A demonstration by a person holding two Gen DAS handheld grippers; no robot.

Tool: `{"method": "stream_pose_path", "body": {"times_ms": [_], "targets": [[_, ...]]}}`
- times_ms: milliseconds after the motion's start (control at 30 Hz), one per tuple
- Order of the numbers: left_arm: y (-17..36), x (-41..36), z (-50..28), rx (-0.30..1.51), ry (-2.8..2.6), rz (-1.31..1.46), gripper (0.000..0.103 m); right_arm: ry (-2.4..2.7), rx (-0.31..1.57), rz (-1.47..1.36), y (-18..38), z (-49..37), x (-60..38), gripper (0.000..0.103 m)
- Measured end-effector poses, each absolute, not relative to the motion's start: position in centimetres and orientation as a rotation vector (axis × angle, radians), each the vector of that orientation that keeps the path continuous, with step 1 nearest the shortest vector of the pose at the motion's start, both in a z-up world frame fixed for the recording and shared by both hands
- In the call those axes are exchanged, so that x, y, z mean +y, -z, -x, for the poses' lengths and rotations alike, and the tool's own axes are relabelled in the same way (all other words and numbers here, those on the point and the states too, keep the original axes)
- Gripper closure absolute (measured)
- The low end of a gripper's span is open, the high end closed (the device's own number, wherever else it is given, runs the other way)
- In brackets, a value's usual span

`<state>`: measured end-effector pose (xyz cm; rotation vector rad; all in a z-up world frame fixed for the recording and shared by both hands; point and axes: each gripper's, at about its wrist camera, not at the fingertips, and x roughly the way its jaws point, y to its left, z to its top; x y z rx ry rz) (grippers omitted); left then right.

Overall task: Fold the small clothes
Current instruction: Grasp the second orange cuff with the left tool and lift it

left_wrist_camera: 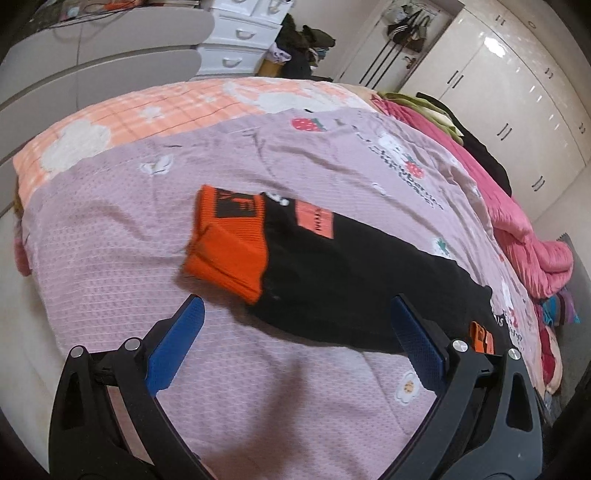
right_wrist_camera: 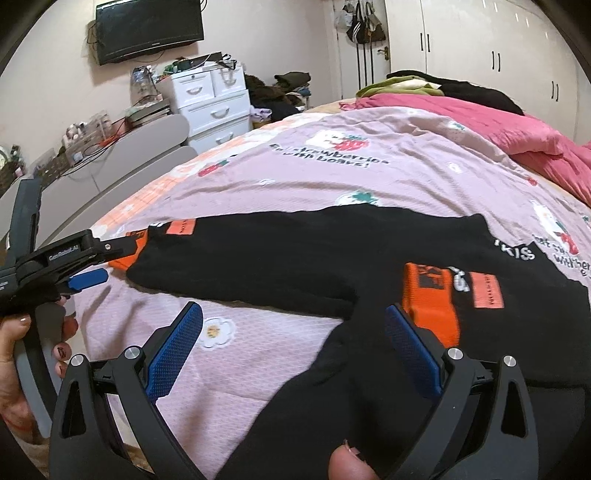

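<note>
A small black top (right_wrist_camera: pixel 295 258) with orange cuffs lies spread on the lilac bedspread (right_wrist_camera: pixel 258 369). One sleeve reaches left and ends in an orange cuff (left_wrist_camera: pixel 225 243). The other orange cuff (right_wrist_camera: pixel 430 295) lies folded over the body. My left gripper (left_wrist_camera: pixel 297 306) is open just short of the left sleeve, and nothing is between its blue pads (left_wrist_camera: pixel 177 347). In the right wrist view the left gripper (right_wrist_camera: pixel 105 262) is beside that cuff, held by a hand (right_wrist_camera: pixel 18 343). My right gripper (right_wrist_camera: pixel 293 312) is open above the top's lower edge, with black cloth under its right finger.
A crumpled pink quilt (right_wrist_camera: pixel 517 129) and piled clothes (right_wrist_camera: pixel 424 85) lie along the bed's far right side. White drawers (right_wrist_camera: pixel 210 103), a grey headboard (left_wrist_camera: pixel 92 62), a wall TV (right_wrist_camera: pixel 147 29) and white wardrobe doors (left_wrist_camera: pixel 517 92) surround the bed.
</note>
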<state>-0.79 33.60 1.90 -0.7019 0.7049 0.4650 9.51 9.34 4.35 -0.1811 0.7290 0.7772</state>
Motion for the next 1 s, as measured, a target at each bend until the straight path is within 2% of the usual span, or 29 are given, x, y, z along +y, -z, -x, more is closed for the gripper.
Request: {"method": "stream_pose_path", "body": {"times_ms": [233,400,433,500,567,600,667,1000], "targets": [[0.3,35.4,0.5,0.744,-0.506,0.748,0.009,-0.788,0.746,0.179,-3.8,-8.8,10.0,0.005],[0.4,36.3,0.0,0.69,-0.517,0.774,0.01,-0.78,0.748,0.12,-3.9,-9.0,9.1,0.005],[0.4,36.4,-0.2,0.686,-0.522,0.769,0.013,-0.779,0.75,0.108,-4.0,-9.0,8.9,0.005],[0.2,36.4,-0.7,0.681,-0.556,0.735,0.03,-0.773,0.753,0.092,-4.1,-9.1,8.4,0.005],[0.1,36.4,-1.2,0.684,-0.576,0.703,0.067,-0.765,0.753,0.089,-4.2,-9.2,8.0,0.005],[0.1,36.5,-1.4,0.684,-0.574,0.7,0.073,-0.759,0.751,0.085,-4.3,-9.3,7.6,0.005],[0.2,36.7,-1.9,0.683,-0.54,0.713,0.093,-0.747,0.747,0.074,-4.4,-9.3,6.9,0.005],[-4.3,33.8,-1.9,0.575,-0.401,0.679,0.095,-0.675,0.786,-0.06,-3.8,-10.0,2.9,0.005]]}}
